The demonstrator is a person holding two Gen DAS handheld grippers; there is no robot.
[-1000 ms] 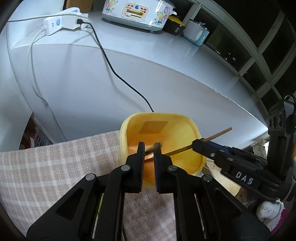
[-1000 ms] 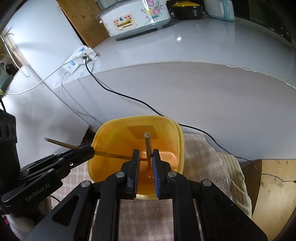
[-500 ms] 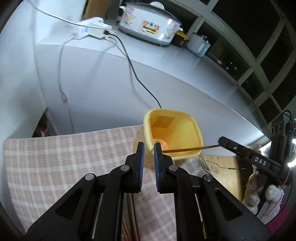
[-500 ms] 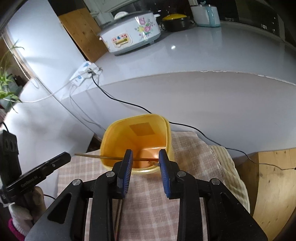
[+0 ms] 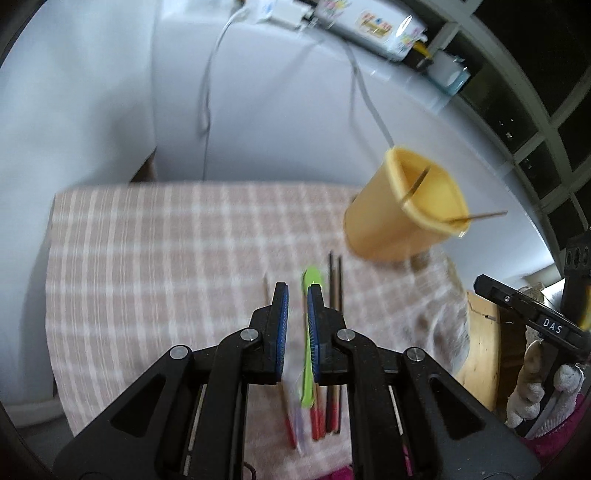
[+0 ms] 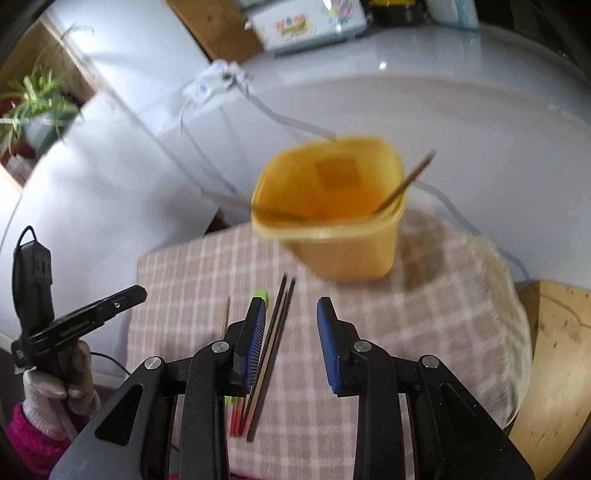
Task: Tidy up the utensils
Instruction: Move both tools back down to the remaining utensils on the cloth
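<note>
A yellow cup [image 5: 406,218] [image 6: 332,214] stands at the far right of the checked cloth [image 5: 166,258] [image 6: 424,314]. Two thin wooden chopsticks [image 5: 476,216] [image 6: 406,181] lean inside it. A green utensil [image 5: 308,332] [image 6: 260,294], dark chopsticks [image 5: 335,291] [image 6: 275,332] and red-tipped sticks [image 5: 319,417] lie on the cloth. My left gripper [image 5: 295,299] hovers over the green utensil, its jaws a narrow gap apart with nothing held. My right gripper [image 6: 290,310] is open and empty above the dark chopsticks.
A white counter [image 6: 424,110] runs behind the cloth, with a floral cooker [image 6: 303,26], a power strip [image 6: 214,83] and cables. A wooden board [image 6: 554,350] lies to the right of the cloth. A plant [image 6: 33,107] stands far left.
Both grippers have let go of their chopsticks, which now lean in the cup, and have pulled back over the cloth. The right gripper has opened wider.
</note>
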